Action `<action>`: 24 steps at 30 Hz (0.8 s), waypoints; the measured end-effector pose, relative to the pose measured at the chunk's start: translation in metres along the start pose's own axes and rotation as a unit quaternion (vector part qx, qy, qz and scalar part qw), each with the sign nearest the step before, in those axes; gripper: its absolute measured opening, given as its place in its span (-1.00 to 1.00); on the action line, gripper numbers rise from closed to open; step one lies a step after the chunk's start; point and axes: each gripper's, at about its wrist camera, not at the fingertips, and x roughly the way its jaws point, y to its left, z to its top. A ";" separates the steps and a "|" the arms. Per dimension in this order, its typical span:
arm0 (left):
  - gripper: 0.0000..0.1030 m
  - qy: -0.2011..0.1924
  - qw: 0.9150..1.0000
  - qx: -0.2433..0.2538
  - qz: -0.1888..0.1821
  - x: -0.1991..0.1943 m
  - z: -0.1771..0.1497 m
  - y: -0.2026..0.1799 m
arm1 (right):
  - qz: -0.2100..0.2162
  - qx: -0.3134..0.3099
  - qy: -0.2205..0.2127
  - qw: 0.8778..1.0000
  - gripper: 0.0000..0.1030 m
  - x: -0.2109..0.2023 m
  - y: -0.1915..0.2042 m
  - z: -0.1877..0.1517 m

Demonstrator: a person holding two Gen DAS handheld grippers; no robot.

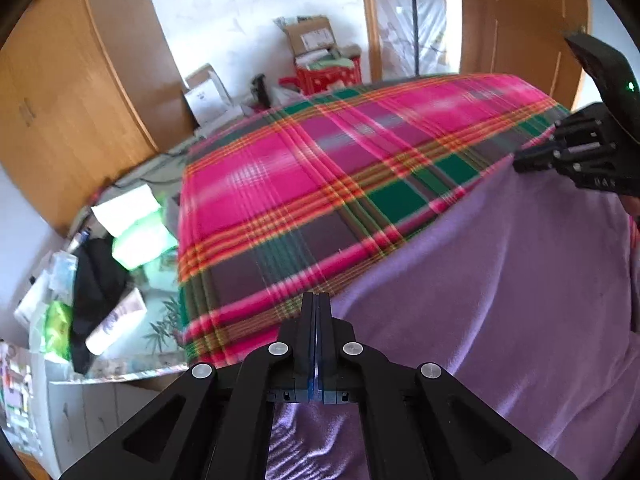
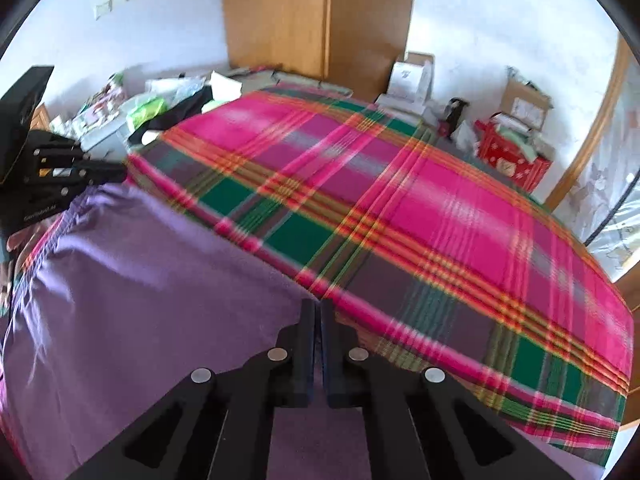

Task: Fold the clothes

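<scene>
A purple garment (image 1: 500,280) lies spread on a bed covered by a pink, green and orange plaid sheet (image 1: 300,180). My left gripper (image 1: 317,300) is shut, its fingertips pinching the garment's left far corner at the cloth edge. In the same view my right gripper (image 1: 518,162) grips the other far corner at the right. In the right wrist view the right gripper (image 2: 318,304) is shut on the garment (image 2: 140,280) where its edge meets the plaid sheet (image 2: 440,220). The left gripper (image 2: 122,172) holds the far left corner there.
A wooden wardrobe (image 2: 320,20) stands behind the bed. A low surface (image 1: 120,260) left of the bed carries papers, bags and dark cloth. A red bag (image 1: 328,76) and cardboard boxes (image 1: 312,36) sit on the floor by the wall.
</scene>
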 end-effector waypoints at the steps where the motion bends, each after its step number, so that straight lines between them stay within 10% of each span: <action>1: -0.98 0.003 1.000 -0.002 -0.002 0.001 0.000 0.001 | -0.001 0.003 0.003 1.000 -0.95 0.002 -0.001 0.001; 15: 0.03 0.037 0.999 0.018 -0.005 0.014 -0.006 0.004 | 0.015 0.026 0.013 0.999 -0.95 0.008 -0.004 -0.007; 24: 0.08 0.040 0.996 -0.042 -0.061 0.021 -0.010 0.025 | 0.019 0.030 0.014 0.999 -0.95 0.010 -0.005 -0.009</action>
